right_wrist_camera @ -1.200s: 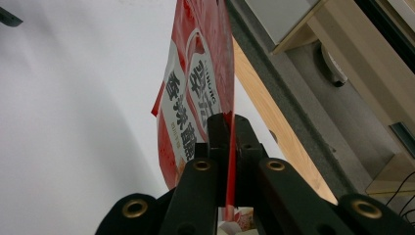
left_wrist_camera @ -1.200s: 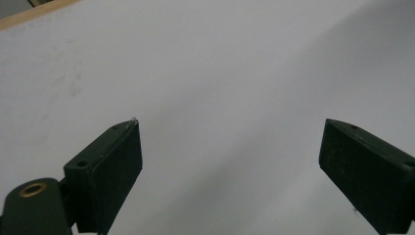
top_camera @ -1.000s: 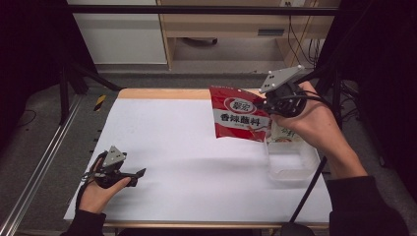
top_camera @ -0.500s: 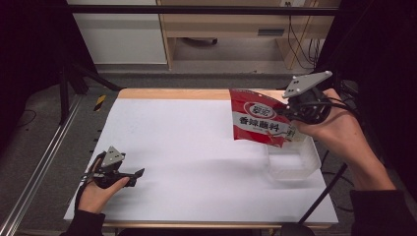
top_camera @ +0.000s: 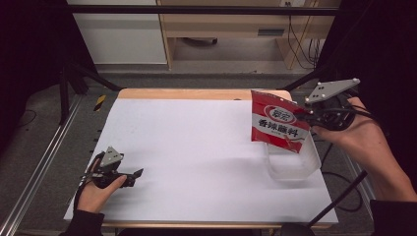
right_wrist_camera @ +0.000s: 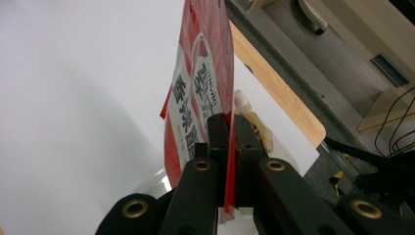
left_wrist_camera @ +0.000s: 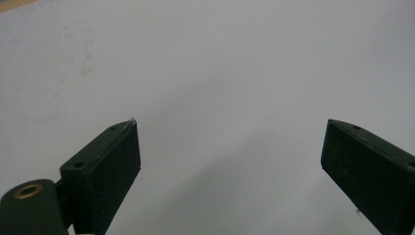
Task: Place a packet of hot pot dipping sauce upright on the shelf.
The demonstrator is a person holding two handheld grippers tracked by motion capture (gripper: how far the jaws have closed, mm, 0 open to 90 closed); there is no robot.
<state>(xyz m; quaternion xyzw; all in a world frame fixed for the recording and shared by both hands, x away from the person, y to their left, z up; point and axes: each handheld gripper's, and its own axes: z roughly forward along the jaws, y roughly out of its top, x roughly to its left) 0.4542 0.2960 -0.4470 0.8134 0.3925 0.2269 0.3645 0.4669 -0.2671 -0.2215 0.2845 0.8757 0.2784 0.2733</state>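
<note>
Both grippers [top_camera: 309, 115] [top_camera: 139, 173]: black bodies, grey triangular top plates, brass-ringed jaw pivots, black cables; dark sleeves [top_camera: 393, 219].

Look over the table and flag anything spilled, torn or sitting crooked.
Nothing stands out. The red packet hangs tilted over the clear container, but only because the right gripper is pinching its edge in mid-air. It looks intact, with no spill on the white table. The left gripper rests open near the table's front edge.
</note>
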